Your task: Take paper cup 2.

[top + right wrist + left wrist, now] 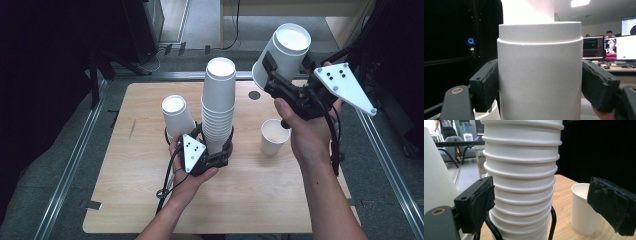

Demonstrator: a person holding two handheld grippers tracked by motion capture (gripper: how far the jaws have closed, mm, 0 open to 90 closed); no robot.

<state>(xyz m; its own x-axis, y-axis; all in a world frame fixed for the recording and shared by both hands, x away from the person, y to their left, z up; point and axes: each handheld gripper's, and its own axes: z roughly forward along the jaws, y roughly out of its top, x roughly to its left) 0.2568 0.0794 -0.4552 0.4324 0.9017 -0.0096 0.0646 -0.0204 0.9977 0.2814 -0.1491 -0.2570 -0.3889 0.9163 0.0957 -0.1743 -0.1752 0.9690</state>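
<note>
Clamped in right gripper [282, 70]: inverted white paper cup [283, 54], lifted off tall white cup stack [218, 102] straddled by parted left gripper [216, 150]; next, probably, setting down beside upright white cup [274, 136].

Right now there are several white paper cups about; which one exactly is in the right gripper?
Start at the tall stack of cups in the middle of the wooden table, then look up and right. The held cup is clamped upside down between the right gripper jaws, tilted, above the table's far right edge. Unlike the single upright cup below it, it touches no surface.
</note>
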